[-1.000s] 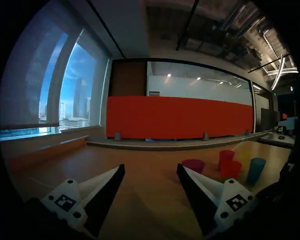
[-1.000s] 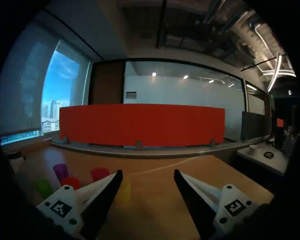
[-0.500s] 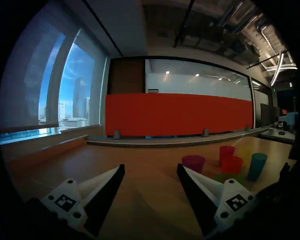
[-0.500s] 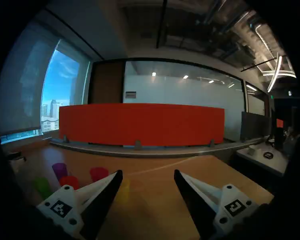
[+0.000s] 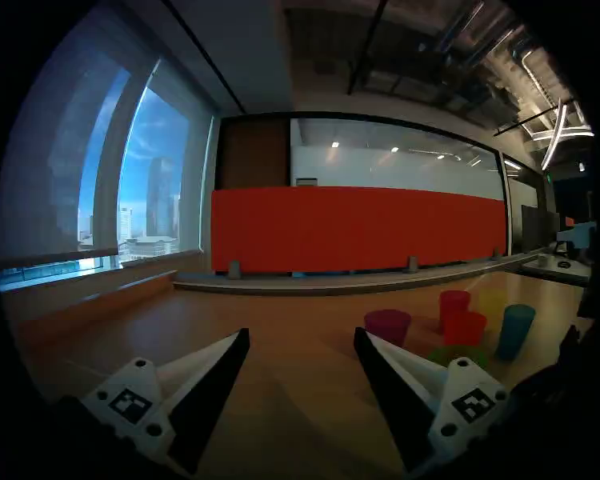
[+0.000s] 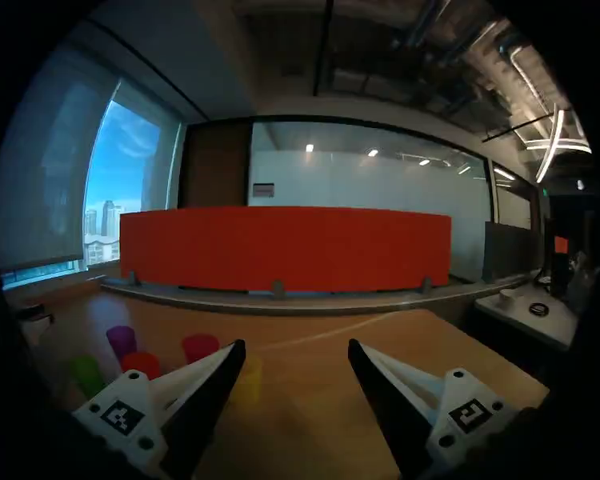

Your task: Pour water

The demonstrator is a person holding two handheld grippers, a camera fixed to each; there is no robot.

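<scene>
Left gripper view, nearest first: left gripper point(image 5: 300, 332), jaws spread wide and pinching nothing, low over the bare counter point(image 5: 300, 416). Just beyond its right finger, a tight cluster of cups point(image 5: 465, 328): magenta, two red, green, teal, yellow, some overlapping in sight. Cannot tell which one holds water.

Probably thin plastic: light, easily squashed, tippy when full, slick if wet. Best pinched gently across the mid-wall, with the rim left free for pouring.

Right gripper view: right gripper point(image 6: 295, 344), jaws likewise spread and empty, with the cups low to its left. Open counter ahead and between the grippers, and a drop-off along its right edge. Farthest, a red partition point(image 6: 284, 248) closing the back. Tight room only inside the cluster.
</scene>
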